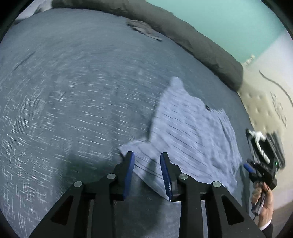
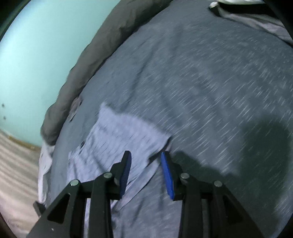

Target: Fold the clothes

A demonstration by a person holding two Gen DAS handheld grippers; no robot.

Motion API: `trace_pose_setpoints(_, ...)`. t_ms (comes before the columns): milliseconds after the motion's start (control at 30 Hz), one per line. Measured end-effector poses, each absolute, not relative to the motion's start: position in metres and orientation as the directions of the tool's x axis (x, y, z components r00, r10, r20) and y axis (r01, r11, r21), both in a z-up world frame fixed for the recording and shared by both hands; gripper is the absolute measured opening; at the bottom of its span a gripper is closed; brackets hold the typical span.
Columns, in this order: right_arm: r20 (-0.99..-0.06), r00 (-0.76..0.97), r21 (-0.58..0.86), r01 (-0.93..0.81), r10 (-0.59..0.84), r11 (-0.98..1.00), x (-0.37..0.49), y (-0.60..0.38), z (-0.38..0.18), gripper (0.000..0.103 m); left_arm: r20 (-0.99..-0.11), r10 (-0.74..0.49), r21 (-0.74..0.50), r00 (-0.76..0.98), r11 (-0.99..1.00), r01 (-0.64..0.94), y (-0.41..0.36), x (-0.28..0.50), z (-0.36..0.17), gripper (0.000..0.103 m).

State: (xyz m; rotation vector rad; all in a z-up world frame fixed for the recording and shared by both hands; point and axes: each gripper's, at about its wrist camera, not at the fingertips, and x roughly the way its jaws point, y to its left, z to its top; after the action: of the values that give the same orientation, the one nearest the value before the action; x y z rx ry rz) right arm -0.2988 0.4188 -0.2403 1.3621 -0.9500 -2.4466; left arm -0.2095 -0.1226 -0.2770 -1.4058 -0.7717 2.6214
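A light blue striped garment (image 1: 190,128) lies partly spread on the dark blue bed cover (image 1: 73,91). My left gripper (image 1: 147,155) is open and empty, hovering over the garment's near left corner. The right gripper shows in the left wrist view (image 1: 256,168) at the far right, held in a hand beside the garment's right edge. In the right wrist view my right gripper (image 2: 146,155) is open and empty above the garment (image 2: 119,135), which lies on the bed cover (image 2: 210,82). Both views are blurred by motion.
A dark grey rolled duvet (image 1: 192,36) runs along the bed's far edge by a teal wall (image 1: 228,22). A small dark folded cloth (image 1: 144,30) lies near it. White and grey laundry (image 2: 247,16) sits at the far corner. Pale floor (image 2: 16,164) lies beside the bed.
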Motion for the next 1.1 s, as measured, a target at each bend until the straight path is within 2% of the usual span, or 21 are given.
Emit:
trace_pose_setpoints(267, -0.700, -0.564, 0.607, -0.149, -0.438, -0.780, -0.319, 0.422, -0.259, 0.034, -0.772, 0.286, -0.450, -0.568, -0.876, 0.172, -0.120, -0.218, -0.288, 0.032)
trace_pose_setpoints(300, -0.695, -0.570, 0.608, -0.141, -0.438, -0.781, -0.320, 0.421, -0.258, 0.031, -0.773, 0.287, -0.448, -0.565, -0.878, 0.168, -0.118, -0.218, -0.289, 0.031)
trace_pose_setpoints(333, -0.689, -0.577, 0.609, -0.133, -0.439, -0.782, -0.321, 0.421, -0.258, 0.020, -0.774, 0.289, -0.449, -0.564, -0.878, 0.167, -0.117, -0.219, -0.289, 0.031)
trace_pose_setpoints(367, -0.688, -0.578, 0.607, -0.128, -0.439, -0.784, -0.322, 0.422, -0.258, 0.013, -0.773, 0.291, -0.450, -0.563, -0.878, 0.165, -0.116, -0.220, -0.290, 0.031)
trace_pose_setpoints(400, -0.689, -0.578, 0.603, -0.123, -0.438, -0.788, -0.325, 0.421, -0.257, 0.004, -0.774, 0.294, -0.451, -0.560, -0.878, 0.162, -0.114, -0.222, -0.292, 0.028)
trace_pose_setpoints(433, -0.688, -0.578, 0.605, -0.121, -0.439, -0.787, -0.326, 0.419, -0.258, 0.002, -0.775, 0.297, -0.452, -0.559, -0.877, 0.161, -0.113, -0.223, -0.293, 0.023)
trace_pose_setpoints(500, -0.679, -0.580, 0.619, -0.123, -0.450, -0.775, -0.327, 0.424, -0.261, 0.002, -0.774, 0.303, -0.457, -0.556, -0.875, 0.159, -0.113, -0.222, -0.294, 0.017)
trace_pose_setpoints(633, -0.666, -0.612, 0.626, -0.145, -0.428, -0.766, -0.326, 0.437, -0.258, 0.001, -0.772, 0.303, -0.459, -0.558, -0.874, 0.160, -0.113, -0.222, -0.295, 0.013)
trace_pose_setpoints(1100, -0.654, -0.630, 0.661, -0.208, -0.419, -0.721, -0.325, 0.461, -0.266, 0.001, -0.765, 0.315, -0.479, -0.561, -0.861, 0.169, -0.118, -0.218, -0.292, 0.010)
